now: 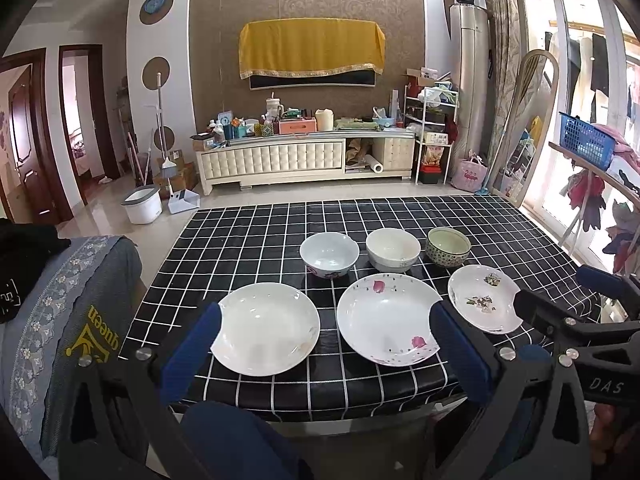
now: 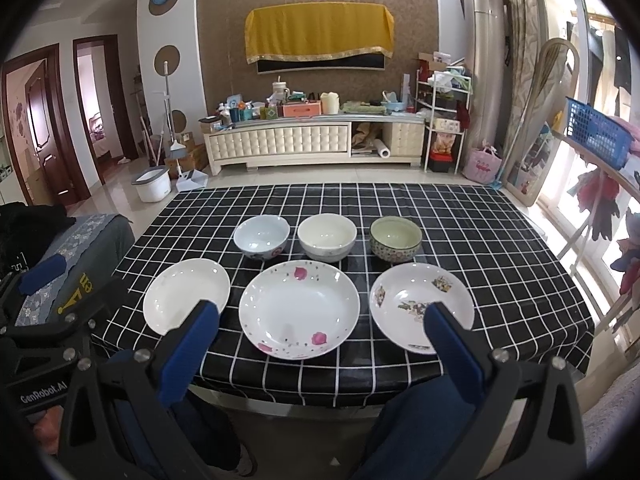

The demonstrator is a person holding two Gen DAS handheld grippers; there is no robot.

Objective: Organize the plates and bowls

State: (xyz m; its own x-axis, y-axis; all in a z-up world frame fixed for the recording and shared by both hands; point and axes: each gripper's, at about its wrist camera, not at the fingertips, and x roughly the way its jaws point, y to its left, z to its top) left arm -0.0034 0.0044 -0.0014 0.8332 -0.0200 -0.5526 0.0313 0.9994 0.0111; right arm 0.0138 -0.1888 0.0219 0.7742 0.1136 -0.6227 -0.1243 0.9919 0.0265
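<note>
Both tongs hang short of the worktop's near edge, empty and spread wide: the left tongs (image 1: pixel 320 344) face the plain plate (image 1: pixel 266 328) and the pink-flowered plate (image 1: pixel 386 318), the right tongs (image 2: pixel 320 332) frame the pink-flowered plate from the other view. Nothing is gripped yet.

Three plates lie in the near row, the third being the sprig plate (image 2: pixel 420 306) on the right. Three bowls stand behind them: a pale blue bowl (image 2: pixel 262 236), a cream bowl (image 2: pixel 327 237) and a green patterned bowl (image 2: pixel 395 238). Each piece sits apart from its neighbours, none stacked.

The risks, as I judge them, come from the ware itself. Plates lie flat on the cloth, so a finger must slide under a rim; a poor bite could let glazed china slip and drop. The near row sits close to the worktop (image 2: pixel 500 240) edge, so a nudge toward the person may push a plate off. Reaching for a bowl means passing over the plates and could clip one.

The worktop wears a glossy black cloth with a white grid. Behind lies a tiled living room: a cluttered low cabinet (image 2: pixel 316 142), a yellow drape (image 2: pixel 320 34) on the wall, and bright windows to the right.
</note>
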